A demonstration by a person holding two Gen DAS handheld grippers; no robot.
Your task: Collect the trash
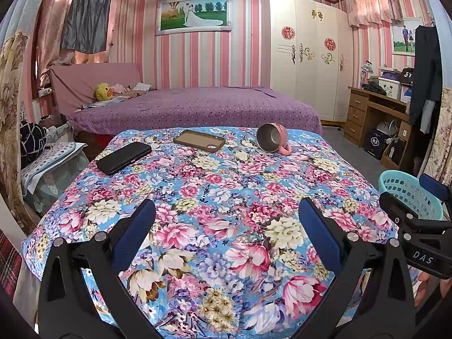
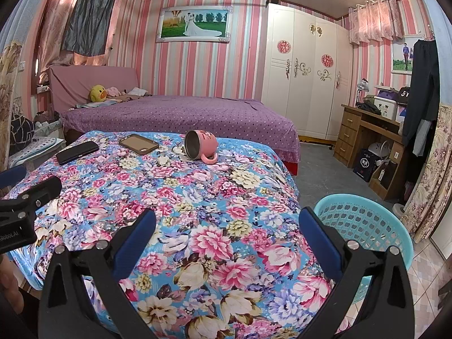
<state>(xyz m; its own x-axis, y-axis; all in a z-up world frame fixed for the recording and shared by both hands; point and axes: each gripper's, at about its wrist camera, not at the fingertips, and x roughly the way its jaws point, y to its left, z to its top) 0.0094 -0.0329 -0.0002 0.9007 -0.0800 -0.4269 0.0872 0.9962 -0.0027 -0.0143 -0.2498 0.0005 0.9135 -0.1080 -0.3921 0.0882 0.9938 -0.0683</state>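
A floral-covered table (image 1: 214, 192) stands before me, also in the right wrist view (image 2: 197, 197). On its far part lie a pink mug on its side (image 1: 272, 137) (image 2: 201, 144), a brown phone case (image 1: 199, 140) (image 2: 138, 143) and a black phone (image 1: 123, 157) (image 2: 77, 152). A teal plastic basket (image 1: 409, 195) (image 2: 364, 226) stands on the floor to the table's right. My left gripper (image 1: 226, 214) is open and empty above the near table. My right gripper (image 2: 226, 223) is open and empty near the table's right edge, beside the basket. No loose trash shows on the cloth.
A purple bed (image 1: 195, 107) stands behind the table. A white wardrobe (image 1: 308, 56) and a wooden desk (image 1: 373, 115) with bags under it stand at the right. A stool with cloths (image 1: 53, 163) stands to the left. Grey floor (image 2: 325, 169) lies right of the table.
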